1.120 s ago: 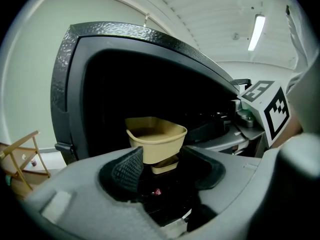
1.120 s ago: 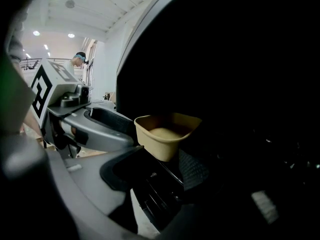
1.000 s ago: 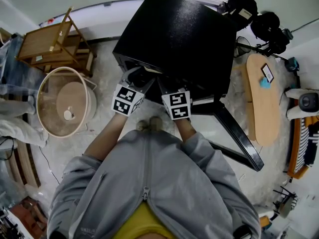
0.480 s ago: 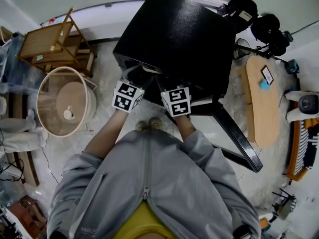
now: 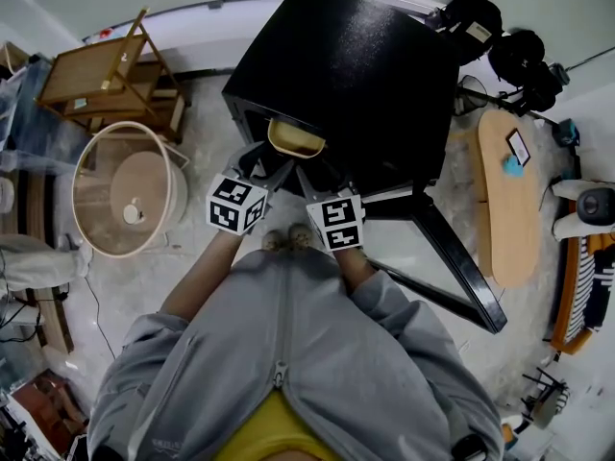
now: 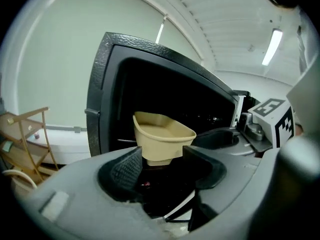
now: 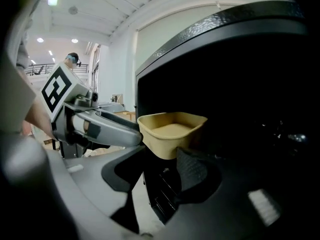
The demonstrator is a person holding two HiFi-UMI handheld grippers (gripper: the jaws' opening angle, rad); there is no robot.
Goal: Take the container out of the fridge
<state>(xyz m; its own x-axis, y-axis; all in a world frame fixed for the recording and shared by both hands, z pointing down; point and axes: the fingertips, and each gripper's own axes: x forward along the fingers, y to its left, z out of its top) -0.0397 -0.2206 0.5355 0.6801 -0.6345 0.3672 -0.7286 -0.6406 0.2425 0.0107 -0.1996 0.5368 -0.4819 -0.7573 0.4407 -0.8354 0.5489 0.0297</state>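
Right now the container [image 5: 296, 138], a tan open tub, is sitting at the mouth of the black fridge [image 5: 356, 65], just in front of its dark opening and clear of the floor. The left hand-held gripper [image 6: 161, 160] is clenching it: the tub's narrow base is standing between the two jaws and both pads are pressing on its sides. The right hand-held gripper [image 7: 161, 165] is coming in from the other side; its jaws have just been closing, the same base is lying between them, and the ribbed pad is bearing against the tub's lower wall. Each gripper's outer finger is reaching up beside the tub's rim, so the two tools are crowding each other closely around it.

The fridge's top edge is hanging directly over the tub, and the open door [image 5: 456, 267] is slanting out along the floor just beside the right gripper, hemming that side in. The person's shoes [image 5: 288, 240] are showing just below the two marker cubes.

Farther off, a wooden rack [image 5: 101, 80] is standing to the left of the fridge, with a round pale tub [image 5: 77, 195] on the floor near it. To the right, an oblong wooden bench [image 5: 504, 229] is carrying a small blue item [image 5: 511, 161], and black gear [image 5: 500, 36] is piled beyond the fridge's far corner.
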